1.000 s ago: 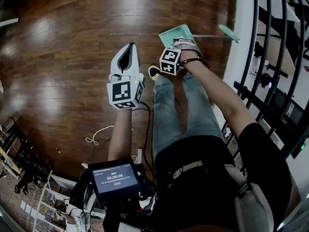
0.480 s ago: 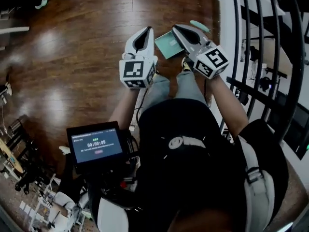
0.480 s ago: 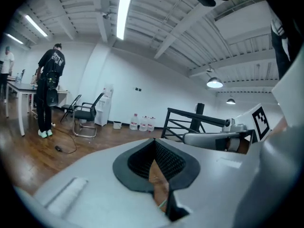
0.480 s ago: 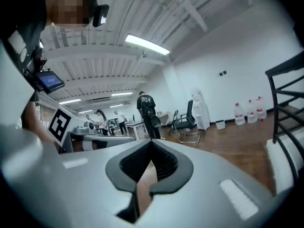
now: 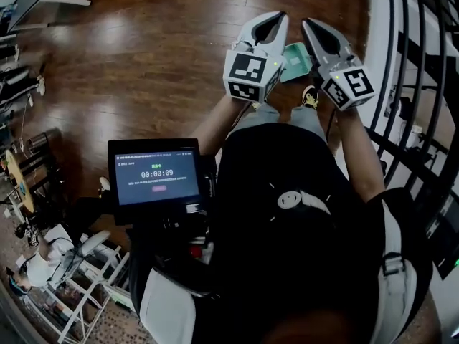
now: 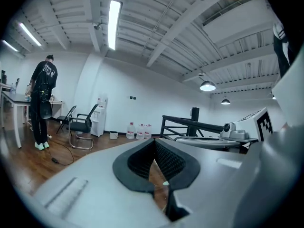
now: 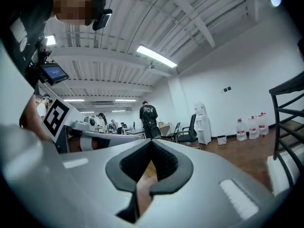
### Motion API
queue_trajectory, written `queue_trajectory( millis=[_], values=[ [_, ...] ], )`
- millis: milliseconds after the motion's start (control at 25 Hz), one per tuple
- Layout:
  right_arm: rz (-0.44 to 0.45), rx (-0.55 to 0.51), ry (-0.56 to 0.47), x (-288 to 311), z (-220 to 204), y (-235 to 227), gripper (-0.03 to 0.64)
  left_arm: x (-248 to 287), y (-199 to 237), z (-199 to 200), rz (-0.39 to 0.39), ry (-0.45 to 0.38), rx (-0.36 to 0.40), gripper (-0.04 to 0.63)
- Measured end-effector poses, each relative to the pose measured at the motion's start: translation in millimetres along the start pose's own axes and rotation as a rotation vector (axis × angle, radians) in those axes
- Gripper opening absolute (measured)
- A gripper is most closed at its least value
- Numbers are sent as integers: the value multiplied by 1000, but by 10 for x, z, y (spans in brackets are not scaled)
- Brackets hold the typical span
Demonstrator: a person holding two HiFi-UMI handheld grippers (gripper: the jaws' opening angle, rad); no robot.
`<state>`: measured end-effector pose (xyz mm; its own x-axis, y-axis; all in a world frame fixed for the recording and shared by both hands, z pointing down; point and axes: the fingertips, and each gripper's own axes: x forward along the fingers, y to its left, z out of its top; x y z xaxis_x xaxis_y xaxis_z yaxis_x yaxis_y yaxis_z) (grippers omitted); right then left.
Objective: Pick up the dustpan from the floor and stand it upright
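Observation:
In the head view only a small teal piece of the dustpan (image 5: pixel 295 61) shows on the wooden floor (image 5: pixel 143 63), between and below my two grippers. Its handle is hidden, so I cannot tell how it stands. The left gripper (image 5: pixel 276 17) and the right gripper (image 5: pixel 310 24) are held up side by side in front of the person's chest, well above the dustpan and touching nothing. In the left gripper view the left gripper (image 6: pixel 153 140) is shut with nothing in it. The right gripper (image 7: pixel 151 141) is likewise shut and empty in its own view.
A black stair railing (image 5: pixel 416 84) and a white wall base (image 5: pixel 374 41) run along the right. A shoe (image 5: pixel 310 97) stands near the dustpan. A tablet (image 5: pixel 158 178) hangs at the person's waist. Far off are a person (image 6: pixel 42 103), a chair (image 6: pixel 80 126) and water bottles (image 6: pixel 137 131).
Both grippers have risen from near the floor to chest height. The right gripper has come away from the dustpan's handle. The dustpan now shows only as a sliver between them.

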<state>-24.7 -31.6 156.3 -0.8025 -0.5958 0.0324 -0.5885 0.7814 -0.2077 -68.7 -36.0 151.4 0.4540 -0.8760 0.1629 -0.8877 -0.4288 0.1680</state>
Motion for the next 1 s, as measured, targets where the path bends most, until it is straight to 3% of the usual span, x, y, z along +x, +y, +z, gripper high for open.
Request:
queue_trajectory(
  millis=[800, 1000],
  values=[
    [-28, -33, -10, 14, 146, -144, 2, 85, -146, 122, -28, -24, 105, 18],
    [-36, -23, -3, 39, 125, -163, 2, 80, -117, 120, -24, -42, 73, 18]
  ],
)
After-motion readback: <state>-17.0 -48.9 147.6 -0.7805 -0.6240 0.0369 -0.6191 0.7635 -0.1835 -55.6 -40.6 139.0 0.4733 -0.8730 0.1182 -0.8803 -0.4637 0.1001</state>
